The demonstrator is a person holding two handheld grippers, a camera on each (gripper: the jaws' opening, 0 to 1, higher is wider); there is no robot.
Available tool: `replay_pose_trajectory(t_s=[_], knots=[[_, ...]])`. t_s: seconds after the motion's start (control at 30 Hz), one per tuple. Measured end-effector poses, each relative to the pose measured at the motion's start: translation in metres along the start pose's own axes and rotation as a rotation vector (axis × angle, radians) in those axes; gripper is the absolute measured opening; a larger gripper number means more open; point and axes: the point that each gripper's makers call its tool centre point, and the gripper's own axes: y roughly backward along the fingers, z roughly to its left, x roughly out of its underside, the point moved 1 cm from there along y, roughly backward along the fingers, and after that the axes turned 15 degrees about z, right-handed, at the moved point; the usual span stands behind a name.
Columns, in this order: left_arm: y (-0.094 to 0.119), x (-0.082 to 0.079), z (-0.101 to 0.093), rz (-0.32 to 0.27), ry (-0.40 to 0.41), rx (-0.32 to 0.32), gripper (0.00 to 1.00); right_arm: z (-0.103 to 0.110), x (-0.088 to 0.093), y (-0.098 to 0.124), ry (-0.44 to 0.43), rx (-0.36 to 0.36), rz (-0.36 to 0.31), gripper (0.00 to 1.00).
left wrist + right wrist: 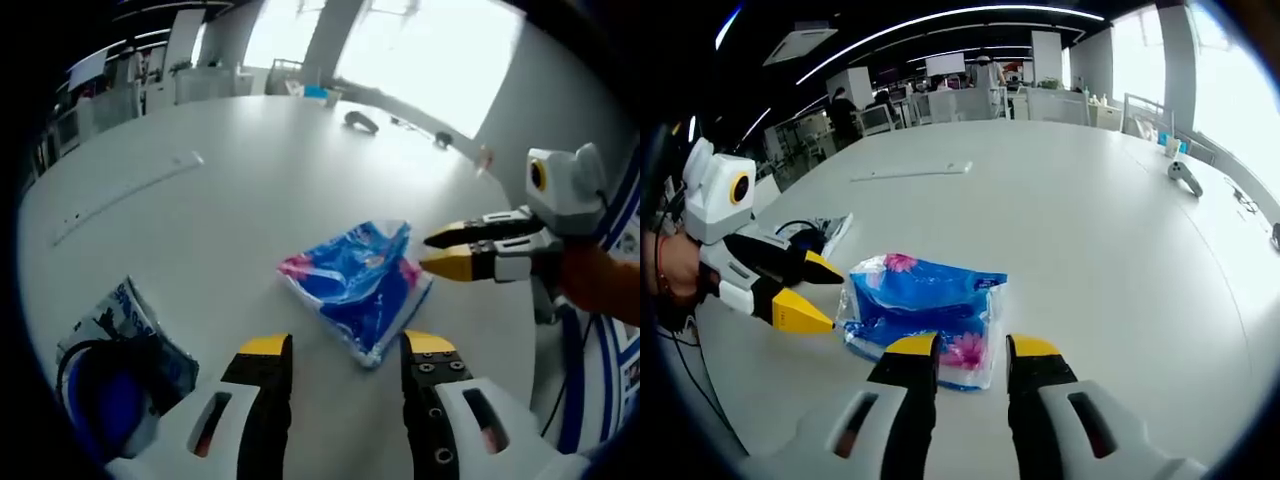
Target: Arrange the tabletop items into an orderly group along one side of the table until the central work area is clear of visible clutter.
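Blue plastic, printed with pink flowers, wraps the tissue pack [358,285] lying flat on the white table [200,220]. In the left gripper view the left gripper [343,345] has its jaws apart, and the pack sits just beyond them at 12 o'clock, not gripped. The right gripper [437,252] comes in at 3 o'clock, jaws parted, tips just beside the pack's edge. At 8 o'clock lies a clear bag [125,365] holding a dark cable. A white strip [130,195] lies at 10 o'clock.
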Motion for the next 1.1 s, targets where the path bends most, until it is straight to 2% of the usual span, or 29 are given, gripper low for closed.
replay_pose_trajectory(t_s=[0.63, 1.1], knots=[[0.023, -0.001, 0.003, -0.046, -0.022, -0.006, 0.5, 0.011, -0.012, 0.013, -0.027, 0.001, -0.052, 0.33], [0.051, -0.002, 0.019, -0.09, -0.018, -0.042, 0.56, 0.04, -0.034, 0.013, 0.001, -0.028, -0.077, 0.37]])
